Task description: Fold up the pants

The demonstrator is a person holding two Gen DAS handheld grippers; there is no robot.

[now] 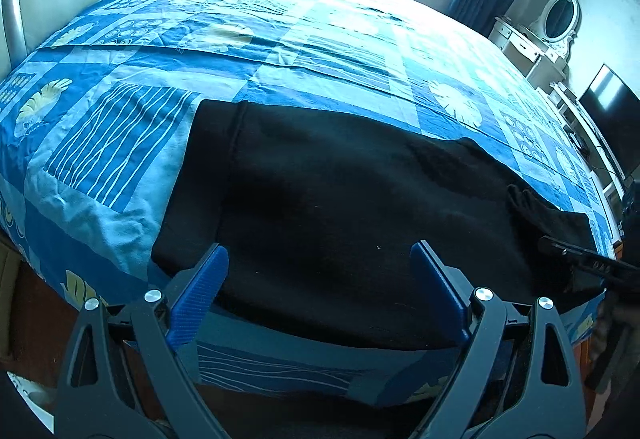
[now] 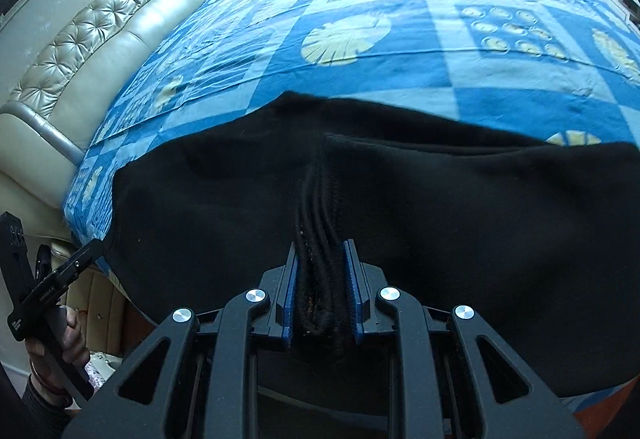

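Our right gripper [image 2: 320, 255] pinches a bunched edge of the pants [image 2: 440, 219] between its fingers; our left gripper [image 1: 318, 259] hangs spread above them. The pants lie beyond the fingertips on the bed [image 1: 320, 51], seemingly part-folded; more folds likely remain.

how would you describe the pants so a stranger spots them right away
Find the bed with the blue patchwork cover. The pants lie flat along its near edge, one end pinched in the right gripper. They are the only plain black thing on that patterned blue.
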